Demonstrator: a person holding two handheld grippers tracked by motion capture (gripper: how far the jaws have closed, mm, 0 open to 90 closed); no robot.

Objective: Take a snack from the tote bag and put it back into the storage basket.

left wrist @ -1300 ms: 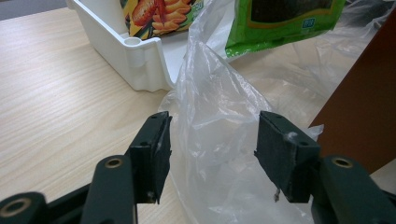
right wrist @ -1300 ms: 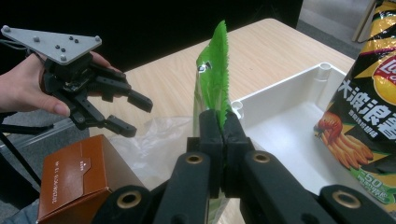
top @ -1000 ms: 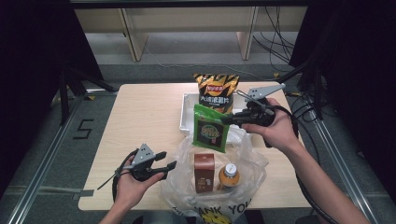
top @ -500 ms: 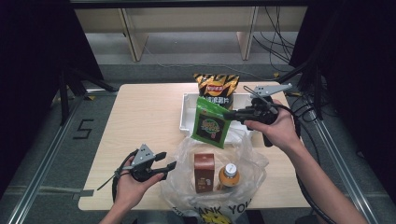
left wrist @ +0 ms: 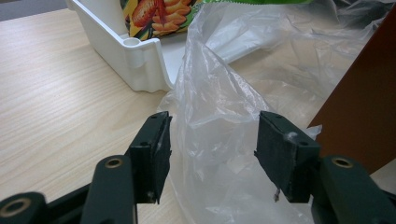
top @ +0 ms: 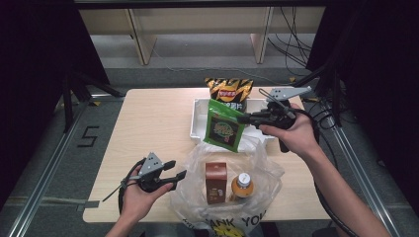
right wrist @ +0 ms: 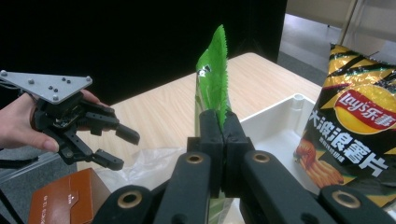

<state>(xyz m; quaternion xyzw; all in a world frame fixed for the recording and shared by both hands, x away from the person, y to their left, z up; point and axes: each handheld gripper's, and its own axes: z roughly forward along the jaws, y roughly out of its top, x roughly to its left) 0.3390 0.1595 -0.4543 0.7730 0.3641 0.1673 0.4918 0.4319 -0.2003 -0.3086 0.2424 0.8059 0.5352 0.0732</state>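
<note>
**Green snack bag pinched above plastic bag**

Green snack bag (top: 225, 129) clamped at its top edge by the right gripper (top: 247, 118), jaws pressed tight on the serrated seal. Hanging in the air over the open mouth of the clear plastic bag (top: 257, 163), just in front of the white tray (top: 197, 118). Left gripper (top: 177, 170) held low at the plastic bag's left edge, jaws spread wide with a fold of film between them, pads not pressing on it. Inside the plastic bag: brown carton (top: 216, 181) and orange-capped bottle (top: 242, 185), standing side by side. Yellow-and-black chip bag (top: 229, 90) upright in the tray behind.
</note>
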